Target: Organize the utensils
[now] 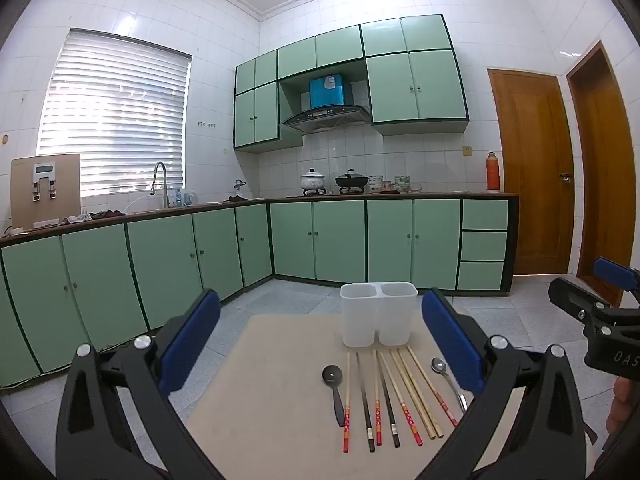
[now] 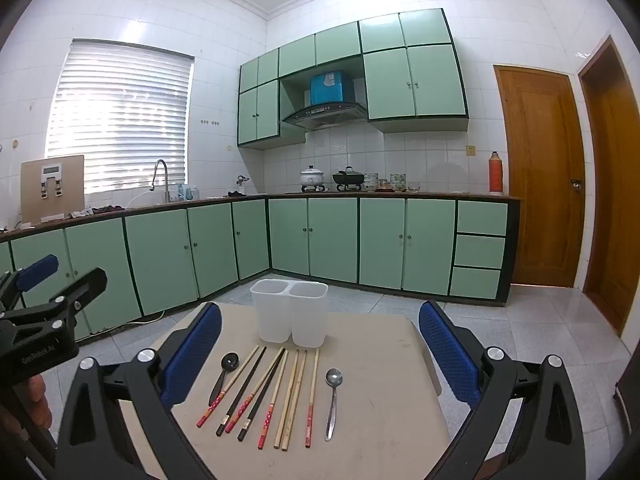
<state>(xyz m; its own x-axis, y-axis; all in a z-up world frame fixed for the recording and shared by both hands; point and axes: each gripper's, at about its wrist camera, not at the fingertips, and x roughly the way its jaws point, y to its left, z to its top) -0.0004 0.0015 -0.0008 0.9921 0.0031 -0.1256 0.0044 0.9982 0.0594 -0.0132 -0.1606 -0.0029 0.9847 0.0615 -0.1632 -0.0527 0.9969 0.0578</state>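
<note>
- Black left gripper (image 1: 320,340), blue pads, stood spread wide and empty; its body read "GenRobot.AI".
- Black right gripper (image 2: 320,344) likewise gaped, empty; "DAS" showed.
- Chopsticks (image 2: 276,392) and spoons lay on beige table (image 2: 380,400) before twin white plastic holder (image 2: 290,314).

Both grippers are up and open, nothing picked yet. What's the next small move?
Probably lower the right gripper onto the metal spoon. It lies alone at the right end of the row, apart from the chopsticks, so it's the easiest grasp. Both bins behind stand empty, and the left gripper is open too, holding nothing.
</note>
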